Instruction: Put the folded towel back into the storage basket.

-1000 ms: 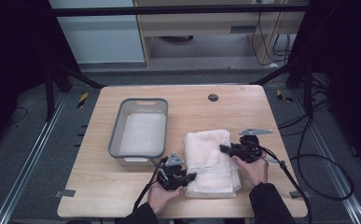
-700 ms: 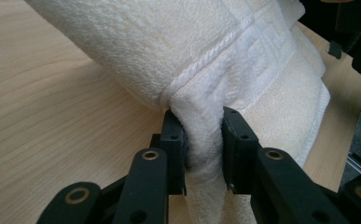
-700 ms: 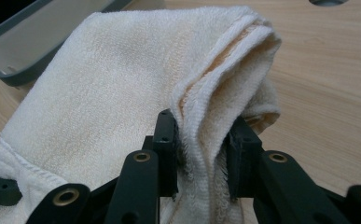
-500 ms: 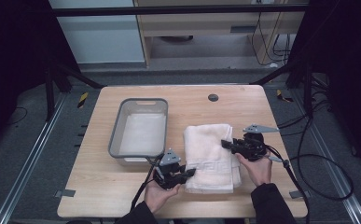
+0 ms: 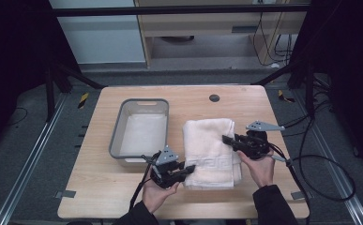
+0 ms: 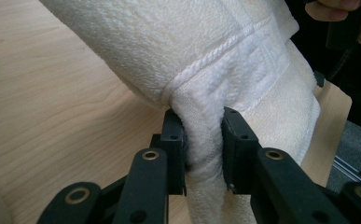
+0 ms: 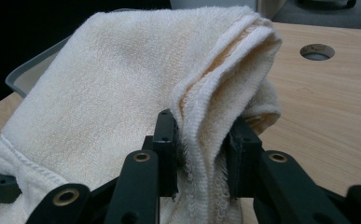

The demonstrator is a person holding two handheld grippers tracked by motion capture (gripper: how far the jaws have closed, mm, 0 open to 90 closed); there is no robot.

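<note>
Both claws are clamped on the folded white towel: left claw at its 7 o'clock corner, right claw at its 3 o'clock edge, likely sharing its weight to carry it from the desk toward the grey bin.

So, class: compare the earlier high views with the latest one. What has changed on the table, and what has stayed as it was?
Both grippers, the left gripper and the right gripper, have lifted the folded towel a little while staying shut on its edges; it now sags between them, partly off the table. The grey tub has not moved.
</note>
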